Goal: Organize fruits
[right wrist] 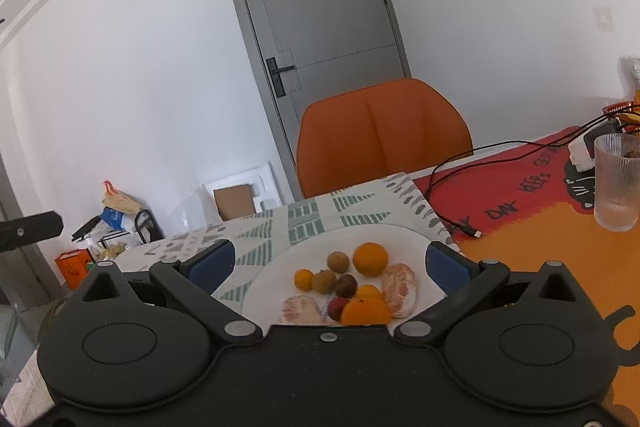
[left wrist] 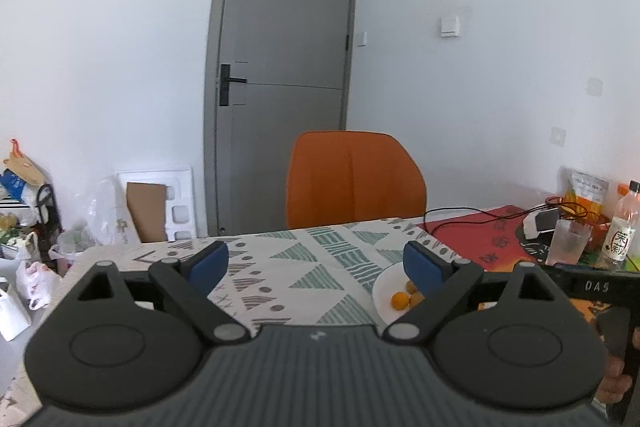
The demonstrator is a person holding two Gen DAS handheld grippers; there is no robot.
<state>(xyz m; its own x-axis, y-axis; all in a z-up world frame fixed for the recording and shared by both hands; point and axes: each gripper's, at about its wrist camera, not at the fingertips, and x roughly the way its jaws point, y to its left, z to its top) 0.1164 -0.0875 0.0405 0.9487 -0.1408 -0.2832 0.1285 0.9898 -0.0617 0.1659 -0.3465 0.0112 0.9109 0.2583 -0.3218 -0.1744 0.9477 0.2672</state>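
Fruits (right wrist: 344,287) sit heaped on a white plate (right wrist: 400,239) between and just beyond the right gripper (right wrist: 328,263) fingers, spread wide and empty, likely lined up to pick; the left gripper (left wrist: 316,263) fingers, also apart, hover over bare tabletop (left wrist: 304,259)

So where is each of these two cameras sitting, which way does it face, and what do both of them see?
Left wrist: rides the left gripper, looking level across the patterned tablecloth toward the orange chair and grey door; open blue-padded fingers show.
Right wrist: rides the right gripper, above the white plate of fruit, facing the same way; open fingers show.
Shared: the plate, chair, door, tablecloth, ribbed glass and black cable.
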